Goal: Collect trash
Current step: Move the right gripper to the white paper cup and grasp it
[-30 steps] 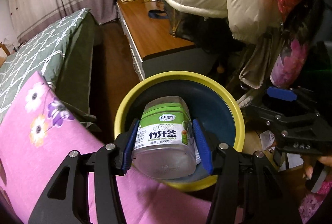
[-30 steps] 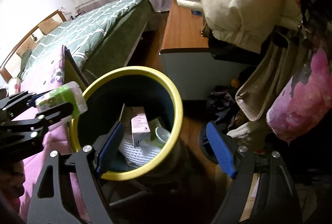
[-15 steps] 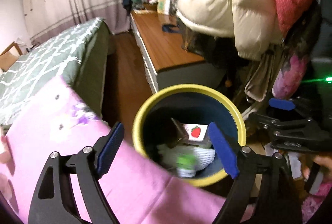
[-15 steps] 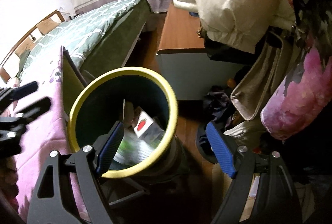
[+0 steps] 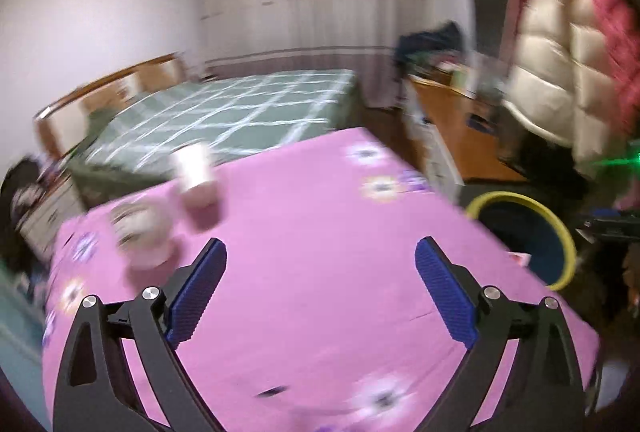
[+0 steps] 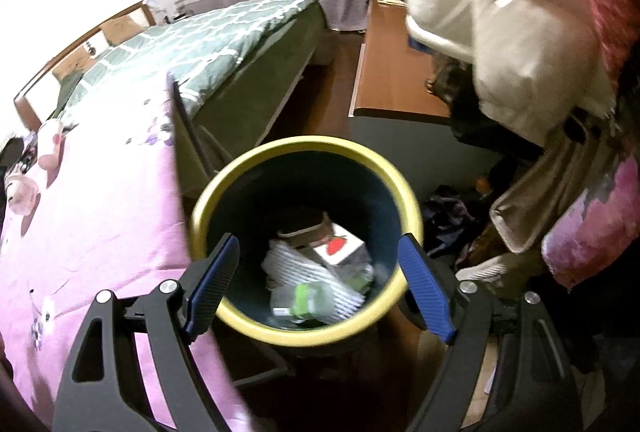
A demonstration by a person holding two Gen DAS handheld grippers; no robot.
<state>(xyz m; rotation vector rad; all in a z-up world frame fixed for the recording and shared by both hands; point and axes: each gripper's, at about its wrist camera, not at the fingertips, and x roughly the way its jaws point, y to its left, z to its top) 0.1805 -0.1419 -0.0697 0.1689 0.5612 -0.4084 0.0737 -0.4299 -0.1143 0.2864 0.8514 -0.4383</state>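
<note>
The left gripper (image 5: 320, 292) was found with its jaws spread wide and nothing between them, held above the pink flowered cloth (image 5: 312, 232) that covered the table. Two blurred items were noted on the far left part of that cloth: a pale cup-like object (image 5: 192, 163) and a rounded whitish object (image 5: 140, 228) nearer the gripper; neither could be identified with certainty. The yellow-rimmed bin (image 5: 524, 199) was seen past the right edge of the cloth in that view.

The right gripper (image 6: 318, 284) was likewise recorded with jaws apart and empty, positioned over the mouth of the yellow-rimmed bin (image 6: 304, 143). Inside the bin, collected trash was observed: a clear bottle with a green label (image 6: 304, 298) lying on white netted wrapping (image 6: 296, 268), and a white carton with a red fruit print (image 6: 340, 246) behind it. The bin stood just beside the table edge, with a green checked bed (image 6: 208, 35) beyond.
</note>
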